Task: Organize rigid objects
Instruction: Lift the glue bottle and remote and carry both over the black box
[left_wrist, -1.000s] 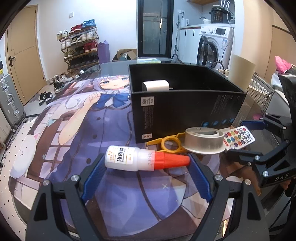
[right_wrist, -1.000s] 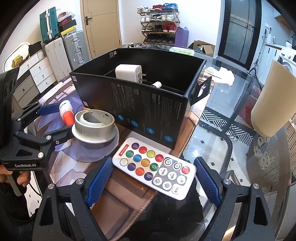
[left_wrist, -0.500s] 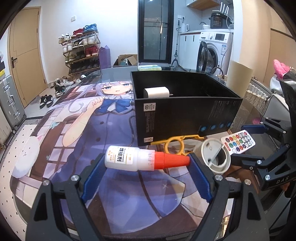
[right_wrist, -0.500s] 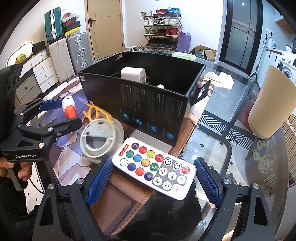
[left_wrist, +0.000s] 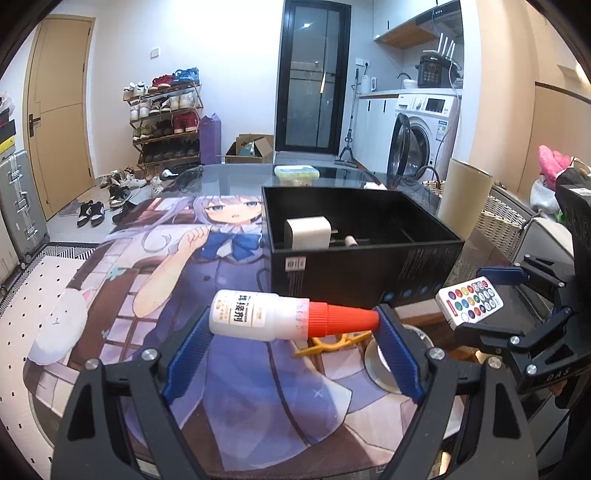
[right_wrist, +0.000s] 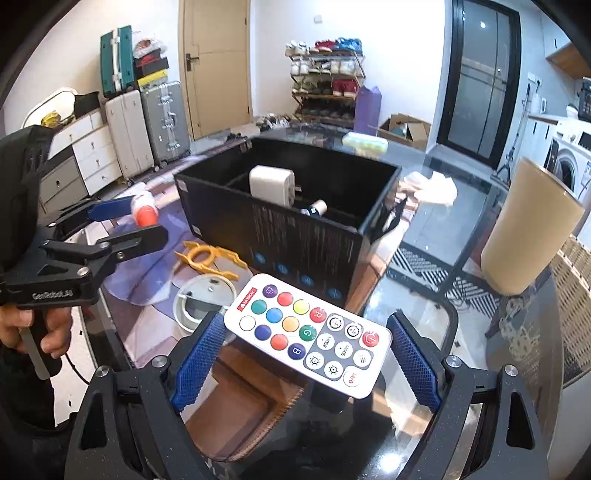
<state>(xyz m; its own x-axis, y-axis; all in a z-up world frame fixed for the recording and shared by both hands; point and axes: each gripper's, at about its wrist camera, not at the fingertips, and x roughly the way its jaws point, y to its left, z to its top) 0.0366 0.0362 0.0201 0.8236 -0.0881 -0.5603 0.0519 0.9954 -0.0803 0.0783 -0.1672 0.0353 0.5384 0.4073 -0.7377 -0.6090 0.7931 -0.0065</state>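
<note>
My left gripper (left_wrist: 291, 339) is shut on a white glue bottle with an orange cap (left_wrist: 280, 315), held lengthwise above the mat in front of the black box (left_wrist: 364, 266). My right gripper (right_wrist: 306, 354) is shut on a white remote with coloured buttons (right_wrist: 306, 332), held above the table's right part; it also shows in the left wrist view (left_wrist: 469, 301). A white charger (left_wrist: 308, 233) and a small cylinder (left_wrist: 351, 242) lie in the box. A grey round lid (right_wrist: 203, 301) and a yellow plastic tool (right_wrist: 208, 256) lie on the mat.
The anime-print mat (left_wrist: 155, 280) covers the glass table (right_wrist: 424, 229). A tall beige cylinder (right_wrist: 528, 229) stands right of the box. A white cloth (right_wrist: 432, 186) and a green pack (right_wrist: 364, 142) lie behind the box.
Both grippers have risen with the glue bottle and the remote. The grey lid tipped over and now lies flat on the mat, lower in both views.
</note>
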